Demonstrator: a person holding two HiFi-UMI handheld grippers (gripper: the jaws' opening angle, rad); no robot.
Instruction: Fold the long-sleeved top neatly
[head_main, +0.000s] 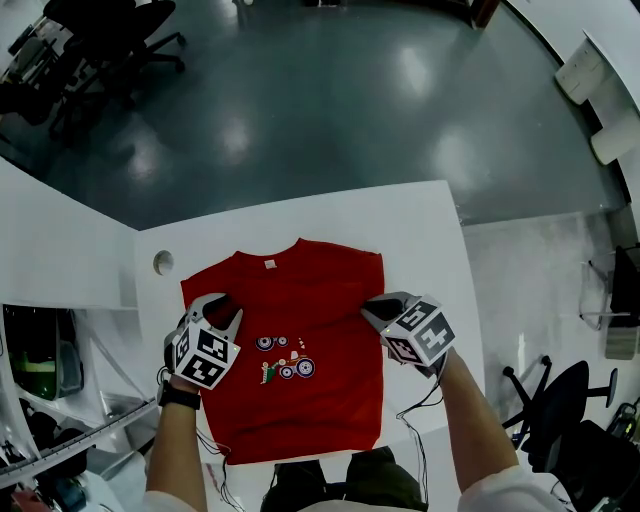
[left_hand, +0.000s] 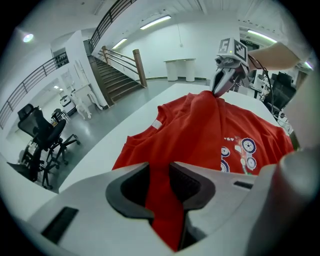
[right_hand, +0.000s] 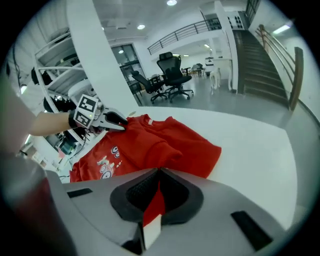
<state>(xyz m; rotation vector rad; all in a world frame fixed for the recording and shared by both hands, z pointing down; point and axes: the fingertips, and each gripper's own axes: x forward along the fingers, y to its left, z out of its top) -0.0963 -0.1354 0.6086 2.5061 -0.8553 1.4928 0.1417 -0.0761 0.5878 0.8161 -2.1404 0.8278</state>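
**Head view:** red top (head_main: 300, 400) lies front up on the white tabletop (head_main: 420, 225), neck away from the person, hem at the near edge. No sleeves stick out, so prob. folded in or tucked under; can't tell which. The left gripper (head_main: 222, 311) sits on the top's left side at approx. chest level, and the right gripper (head_main: 372, 308) is on the right edge opposite. How the jaws stand is hard to read from up here.

**Left gripper view:** jaws stand part-way apart w/ a thick ridge of red cloth pinched btwn the pads, so they're gripping the top, not empty. This view adds what the head view misses: the cloth rises to a peak at the other gripper's tips. The neck label (left_hand: 157, 123) faces up.

**Right gripper view:** jaws nearly together, w/ a thin sliver of the top's edge clamped btwn them. Cloth just beyond the jaws is rumpled into a soft hump, not flat as it looks from above. Behind are a staircase (right_hand: 265, 65) and office chairs (right_hand: 170, 75).

**Handling, my read:** light, limp knit w/ no stiffness. It'll sag btwn two holds, crease easily and likely slide on the smooth tabletop. Not fragile. Best taken at the side edges, both sides level, w/ enough layers in the pinch that it doesn't slip out. The right hold looks the skimpier one.
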